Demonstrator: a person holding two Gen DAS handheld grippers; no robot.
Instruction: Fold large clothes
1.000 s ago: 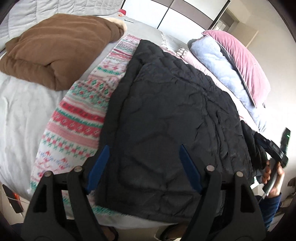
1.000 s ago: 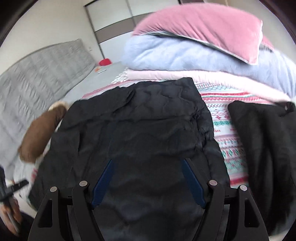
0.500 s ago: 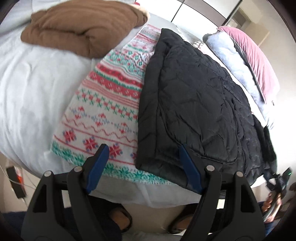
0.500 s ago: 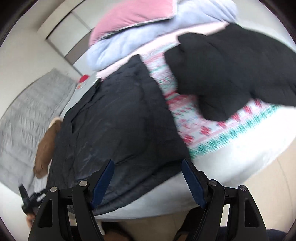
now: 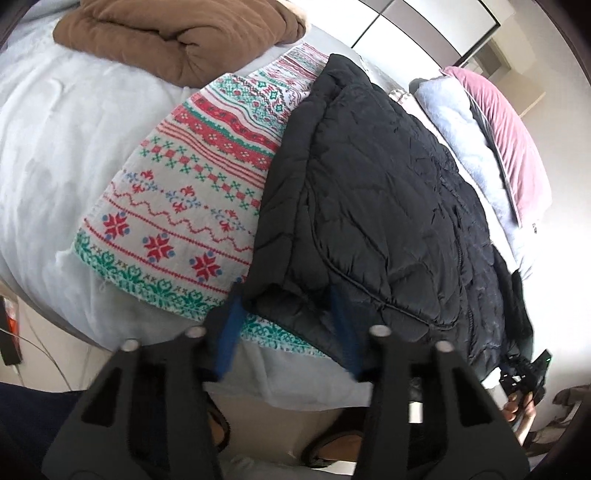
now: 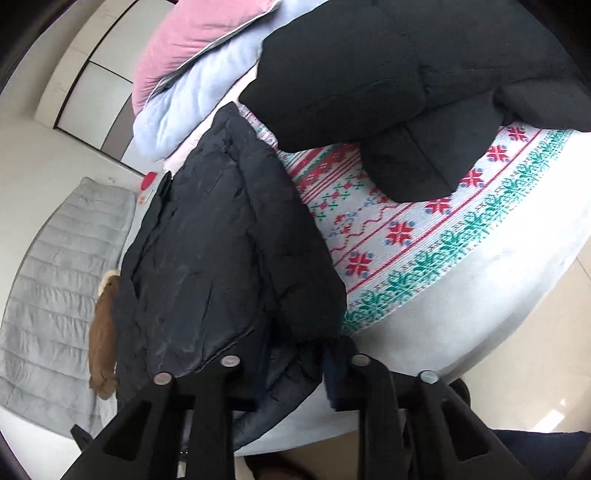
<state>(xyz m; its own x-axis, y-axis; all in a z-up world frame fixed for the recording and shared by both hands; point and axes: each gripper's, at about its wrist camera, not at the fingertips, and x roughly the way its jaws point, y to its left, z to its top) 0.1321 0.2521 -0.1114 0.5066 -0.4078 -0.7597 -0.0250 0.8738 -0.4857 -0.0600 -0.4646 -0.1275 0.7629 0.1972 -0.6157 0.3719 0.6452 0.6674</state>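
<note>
On patterned knit blanket (image 5: 177,206): quilted puffy black jacket (image 5: 369,206), hem in L gripper (image 5: 286,325) & R gripper (image 6: 295,354) jaws, just closing.

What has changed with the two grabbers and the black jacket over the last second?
Both came down to the near hem of the black jacket. The left gripper and the right gripper have just been closing, each with a corner of the hem between its fingers. The jacket itself, the patterned blanket and the brown blanket stayed put.
</note>
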